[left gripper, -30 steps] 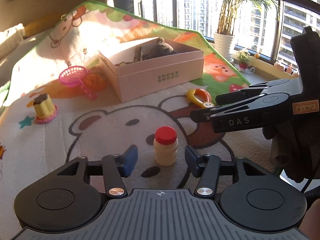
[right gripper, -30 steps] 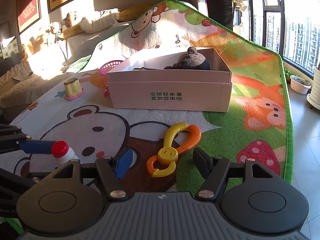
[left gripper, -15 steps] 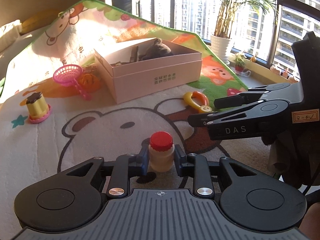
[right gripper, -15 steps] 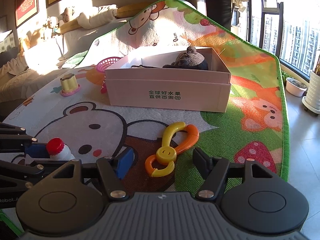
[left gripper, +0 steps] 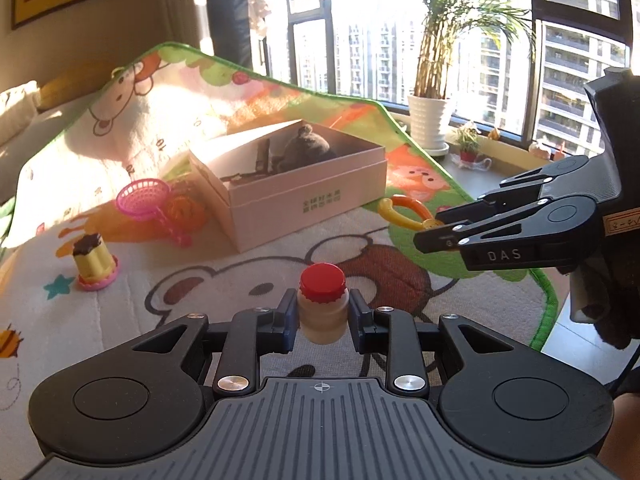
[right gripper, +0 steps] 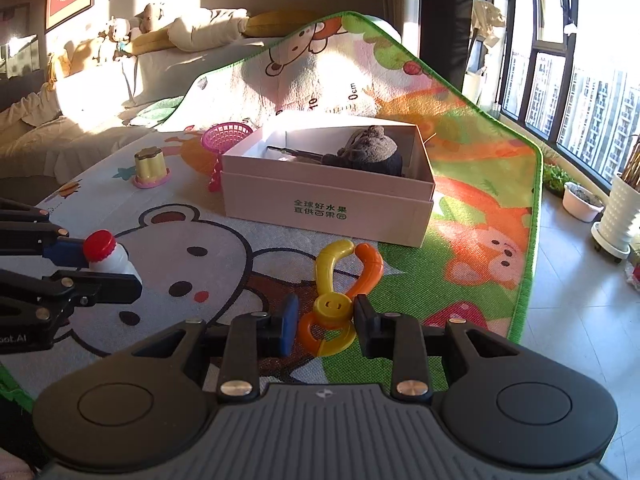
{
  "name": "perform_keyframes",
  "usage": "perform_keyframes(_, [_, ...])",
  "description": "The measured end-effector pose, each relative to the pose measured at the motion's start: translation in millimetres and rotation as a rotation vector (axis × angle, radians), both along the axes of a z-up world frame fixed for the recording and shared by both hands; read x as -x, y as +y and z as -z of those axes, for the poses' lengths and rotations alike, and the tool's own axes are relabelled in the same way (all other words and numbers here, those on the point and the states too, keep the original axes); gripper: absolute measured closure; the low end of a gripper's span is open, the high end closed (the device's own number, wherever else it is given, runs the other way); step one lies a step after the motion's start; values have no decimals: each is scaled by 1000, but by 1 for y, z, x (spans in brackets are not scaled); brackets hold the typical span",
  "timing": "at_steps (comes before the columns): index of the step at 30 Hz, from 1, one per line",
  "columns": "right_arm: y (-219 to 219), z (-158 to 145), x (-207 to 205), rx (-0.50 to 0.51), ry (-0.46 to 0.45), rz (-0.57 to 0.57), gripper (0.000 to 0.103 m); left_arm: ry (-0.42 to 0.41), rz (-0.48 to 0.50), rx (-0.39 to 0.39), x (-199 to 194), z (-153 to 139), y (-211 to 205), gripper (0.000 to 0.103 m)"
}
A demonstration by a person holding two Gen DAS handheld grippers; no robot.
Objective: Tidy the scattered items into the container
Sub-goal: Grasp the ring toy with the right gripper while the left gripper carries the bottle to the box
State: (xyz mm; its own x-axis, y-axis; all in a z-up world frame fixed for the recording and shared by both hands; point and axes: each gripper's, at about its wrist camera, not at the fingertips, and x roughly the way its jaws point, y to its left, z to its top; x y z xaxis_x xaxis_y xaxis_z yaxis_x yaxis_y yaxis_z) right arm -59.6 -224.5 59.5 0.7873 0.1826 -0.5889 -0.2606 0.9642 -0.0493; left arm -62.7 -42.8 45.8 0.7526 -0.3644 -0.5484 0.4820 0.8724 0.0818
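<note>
Red-capped bottle (left gripper: 322,305) now lifted off mat (left gripper: 120,300), clamped in our left tongs (left gripper: 322,316); a second ago tongs wide open, bottle standing. Right tongs (right gripper: 325,326) part-closed around ring toy (right gripper: 336,292), grip uncertain. Next: box (left gripper: 304,196).

The box (right gripper: 328,204) sits on the mat (right gripper: 480,208), ring toy (right gripper: 340,280) before it, sieve (right gripper: 226,138) behind.
</note>
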Motion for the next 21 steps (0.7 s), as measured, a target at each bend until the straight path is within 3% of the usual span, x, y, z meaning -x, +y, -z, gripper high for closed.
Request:
perform_keyframes(6, [-16, -28, 24, 9, -45, -5, 74, -73, 32, 7, -3, -23, -2, 74])
perform_keyframes(12, [-37, -71, 21, -54, -133, 2, 74, -190, 19, 37, -37, -58, -3, 74])
perform_keyframes(17, [-39, -109, -35, -160, -168, -42, 74, -230, 3, 75, -94, -70, -8, 74])
perform_keyframes(21, [-25, -121, -106, -232, -153, -75, 74, -194, -3, 113, -152, -63, -15, 74])
